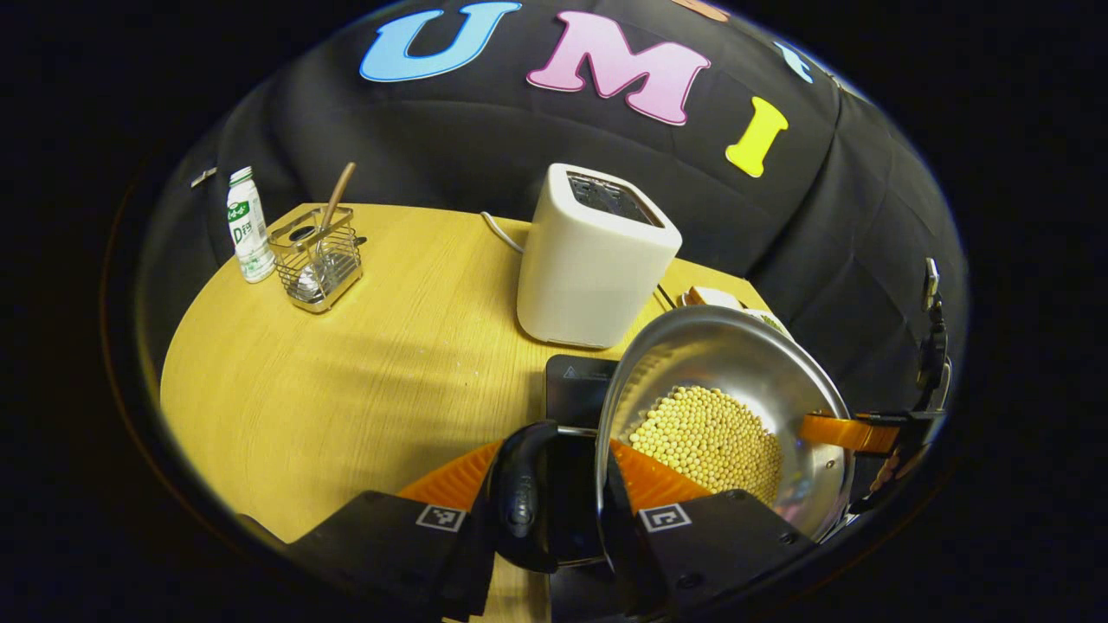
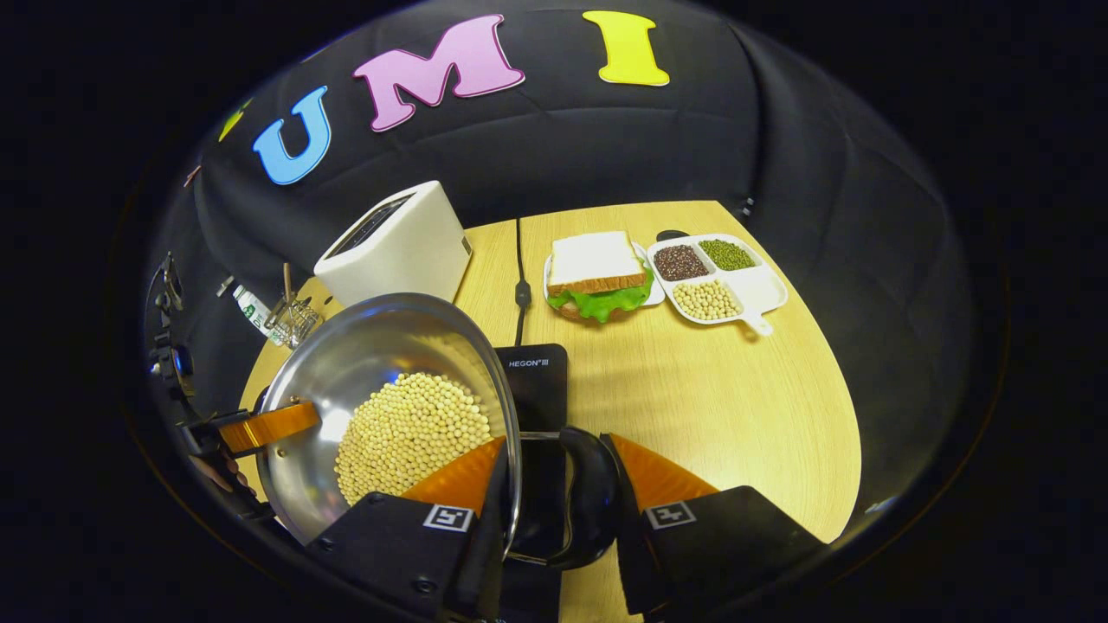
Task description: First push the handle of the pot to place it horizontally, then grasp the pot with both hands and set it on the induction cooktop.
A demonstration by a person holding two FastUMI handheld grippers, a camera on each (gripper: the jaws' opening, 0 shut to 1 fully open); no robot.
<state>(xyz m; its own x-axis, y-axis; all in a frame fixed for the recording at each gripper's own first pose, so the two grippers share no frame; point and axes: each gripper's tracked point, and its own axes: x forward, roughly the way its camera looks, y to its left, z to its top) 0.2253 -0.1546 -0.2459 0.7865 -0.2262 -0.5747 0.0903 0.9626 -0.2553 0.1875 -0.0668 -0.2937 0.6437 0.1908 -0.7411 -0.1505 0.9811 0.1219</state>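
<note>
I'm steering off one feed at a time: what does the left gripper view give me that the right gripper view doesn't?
Left gripper view alone: nothing; its bottle and wire utensil basket appear in the right view too, tiny. Right gripper view alone: a sandwich and a divided tray of beans. Shared: the steel pot of soybeans, both black side handles gripped, the toaster, the induction cooktop and the wooden table.

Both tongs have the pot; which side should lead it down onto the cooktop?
Right, probably: the cooktop lies bare just ahead of the right tongs, though the left tongs grip the pot too, so lower together.
</note>
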